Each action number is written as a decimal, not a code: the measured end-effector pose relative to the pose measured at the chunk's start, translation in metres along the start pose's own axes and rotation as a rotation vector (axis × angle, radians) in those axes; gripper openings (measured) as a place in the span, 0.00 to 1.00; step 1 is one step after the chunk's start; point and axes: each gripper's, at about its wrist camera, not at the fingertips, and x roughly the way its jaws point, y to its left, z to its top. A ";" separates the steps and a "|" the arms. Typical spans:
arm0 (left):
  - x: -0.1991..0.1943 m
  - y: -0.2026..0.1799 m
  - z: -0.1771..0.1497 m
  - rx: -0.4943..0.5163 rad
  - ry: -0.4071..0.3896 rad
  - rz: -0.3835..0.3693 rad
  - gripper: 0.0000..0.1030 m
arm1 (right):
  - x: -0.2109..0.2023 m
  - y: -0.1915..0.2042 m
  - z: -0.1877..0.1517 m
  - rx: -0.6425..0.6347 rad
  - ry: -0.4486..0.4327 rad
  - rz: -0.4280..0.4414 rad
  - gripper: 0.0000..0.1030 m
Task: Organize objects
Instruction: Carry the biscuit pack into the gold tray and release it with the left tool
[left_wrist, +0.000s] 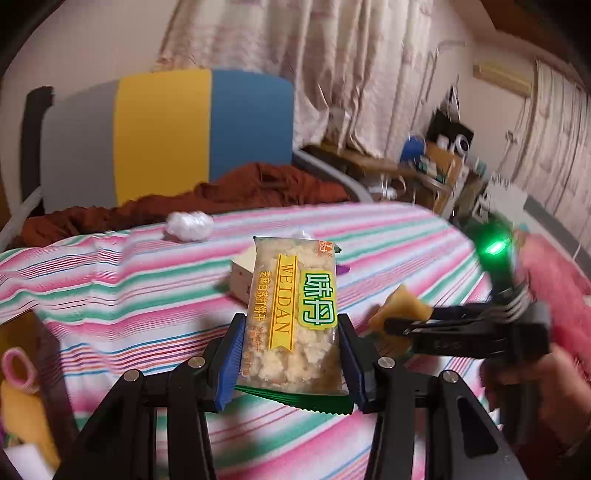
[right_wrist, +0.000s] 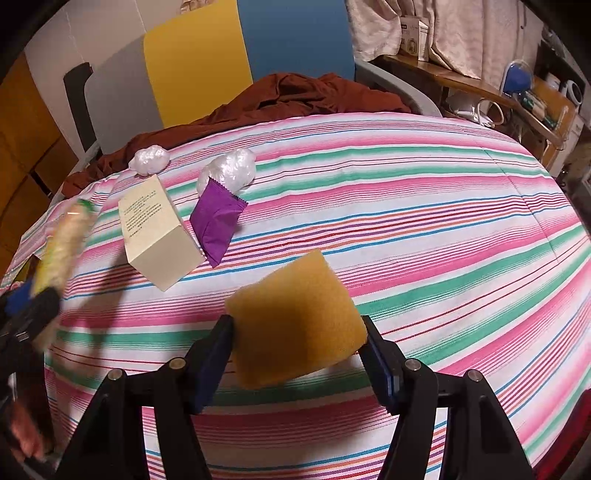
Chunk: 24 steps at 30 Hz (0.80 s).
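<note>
My left gripper (left_wrist: 291, 354) is shut on a clear cracker packet (left_wrist: 291, 317) with yellow and green print, held above the striped bedspread (left_wrist: 129, 295). My right gripper (right_wrist: 297, 350) is shut on a yellow sponge (right_wrist: 295, 317), also held above the bed. The right gripper with the sponge shows in the left wrist view (left_wrist: 402, 314). The packet shows blurred at the left of the right wrist view (right_wrist: 62, 243). A cream box (right_wrist: 155, 232), a purple sachet (right_wrist: 216, 221) and two crumpled white plastic balls (right_wrist: 229, 170) lie on the bed.
A rust-brown cloth (right_wrist: 280, 99) lies bunched at the bed's far end against a grey, yellow and blue headboard (right_wrist: 199, 62). A cluttered wooden shelf (right_wrist: 517, 96) stands at the right. A pink fluffy cover (left_wrist: 554, 295) lies at the bed's right side.
</note>
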 end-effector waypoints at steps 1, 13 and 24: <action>-0.008 0.003 0.000 -0.018 -0.009 -0.004 0.47 | 0.001 0.000 0.000 -0.003 0.003 -0.003 0.65; -0.079 0.054 -0.031 -0.160 -0.045 0.068 0.47 | 0.001 0.006 -0.005 -0.048 0.001 -0.033 0.65; -0.137 0.124 -0.052 -0.276 -0.073 0.187 0.47 | 0.004 0.018 -0.008 -0.092 -0.006 -0.024 0.65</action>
